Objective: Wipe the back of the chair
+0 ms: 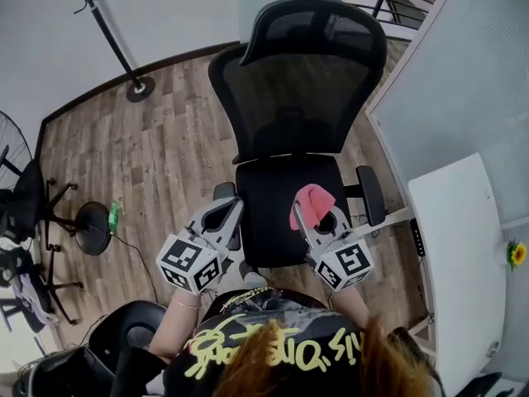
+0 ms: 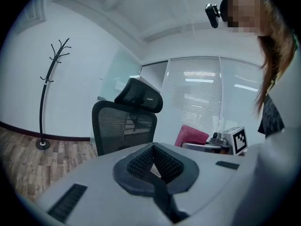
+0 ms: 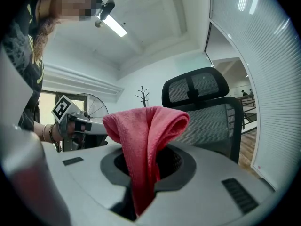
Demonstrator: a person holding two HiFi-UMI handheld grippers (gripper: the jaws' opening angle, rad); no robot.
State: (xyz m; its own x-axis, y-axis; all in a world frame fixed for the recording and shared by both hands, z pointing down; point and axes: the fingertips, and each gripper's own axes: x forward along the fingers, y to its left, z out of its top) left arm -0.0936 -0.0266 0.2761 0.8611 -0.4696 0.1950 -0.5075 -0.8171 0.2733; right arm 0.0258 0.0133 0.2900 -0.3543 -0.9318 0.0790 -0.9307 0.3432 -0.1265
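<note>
Wood-plank floor (image 1: 157, 155), white walls. The right gripper (image 3: 141, 171) has its jaws clamped on a pink cloth (image 3: 146, 131). The left gripper (image 2: 154, 166) has its jaws together, holding nothing. Both hang over the front of the black mesh chair (image 1: 302, 98), whose back stands beyond them.

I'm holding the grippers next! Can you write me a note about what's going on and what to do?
Left gripper: shut, empty.
Right gripper: shut on the pink cloth.
Both hover over the chair seat, facing its mesh back; the cloth is not touching it.
Wiping seems not yet begun.
Left to do: bring cloth to the back, wipe.
</note>
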